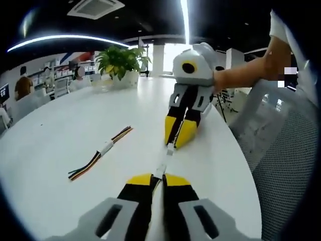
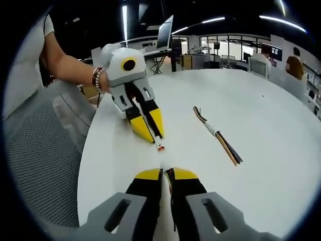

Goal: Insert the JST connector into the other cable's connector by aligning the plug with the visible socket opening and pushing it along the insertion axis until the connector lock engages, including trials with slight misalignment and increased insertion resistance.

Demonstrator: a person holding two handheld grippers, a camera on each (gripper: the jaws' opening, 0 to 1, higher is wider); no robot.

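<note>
Over the white table my two grippers face each other tip to tip. In the left gripper view, my left gripper is shut on the near end of a white JST connector. The right gripper comes in from above, shut on the connector's far end. In the right gripper view, my right gripper is shut on a thin cable end. The left gripper opposite is shut on a small white and red plug. Whether plug and socket are fully seated I cannot tell.
A spare multicoloured cable bundle with a white label lies flat on the table, also seen as the bundle. A potted plant stands at the far end. A mesh chair is beside the table edge. A person's arm holds the left gripper.
</note>
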